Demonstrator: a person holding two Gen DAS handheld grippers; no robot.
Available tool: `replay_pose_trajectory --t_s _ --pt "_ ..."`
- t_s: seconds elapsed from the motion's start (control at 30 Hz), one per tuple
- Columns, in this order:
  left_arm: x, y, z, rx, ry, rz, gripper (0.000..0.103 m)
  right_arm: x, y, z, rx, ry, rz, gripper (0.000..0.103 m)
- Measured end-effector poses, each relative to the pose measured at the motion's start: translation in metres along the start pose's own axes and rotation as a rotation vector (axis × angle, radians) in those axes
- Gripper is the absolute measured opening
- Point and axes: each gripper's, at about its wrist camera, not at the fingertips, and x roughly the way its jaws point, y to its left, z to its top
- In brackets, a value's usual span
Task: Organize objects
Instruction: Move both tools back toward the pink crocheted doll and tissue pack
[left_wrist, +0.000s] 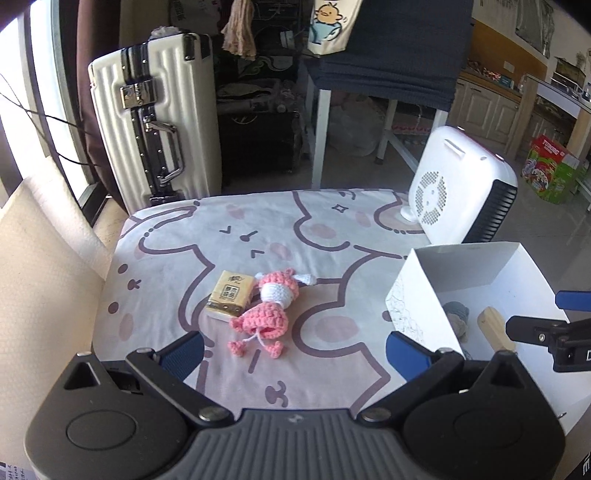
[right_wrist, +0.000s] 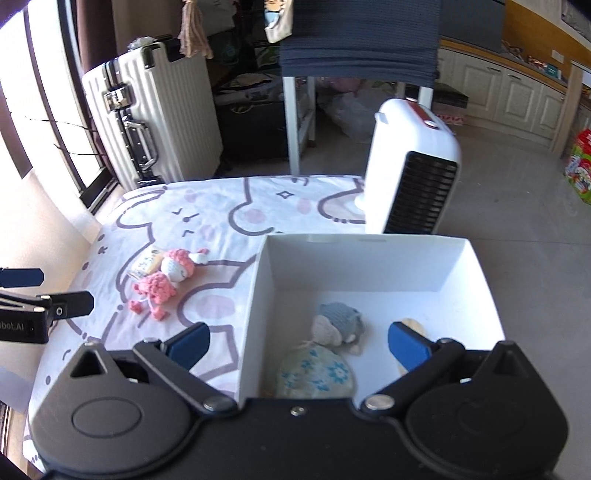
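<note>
A pink and white crochet doll (left_wrist: 267, 306) lies on the patterned tablecloth, touching a yellow tissue pack (left_wrist: 231, 293) on its left. Both also show in the right wrist view: the doll (right_wrist: 166, 282) and the pack (right_wrist: 146, 265). My left gripper (left_wrist: 295, 350) is open and empty, just short of the doll. A white open box (right_wrist: 369, 266) stands to the right; it holds a blue-grey crochet toy (right_wrist: 340, 325), a floral pouch (right_wrist: 314, 373) and a wooden piece (left_wrist: 495, 328). My right gripper (right_wrist: 299, 343) is open and empty over the box's near left wall.
A white fan heater (left_wrist: 461, 188) stands at the table's far right corner. Beyond the table are a white suitcase (left_wrist: 151, 122) and a chair draped with dark cloth (left_wrist: 388, 55). A cream foam sheet (left_wrist: 40, 266) borders the table's left side.
</note>
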Motion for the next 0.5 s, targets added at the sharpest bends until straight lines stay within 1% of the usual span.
replay_pose_trajectory --t_s 0.27,0.5 --pt "-0.007 0.033 -0.004 -0.048 -0.008 0.04 0.103 0.013 0.033 0.01 -0.03 0.002 0.044 0.103" --pt "-0.012 0.048 -0.003 -0.068 -0.031 0.055 0.103 0.019 0.055 0.019 -0.043 -0.008 0.067 0.103"
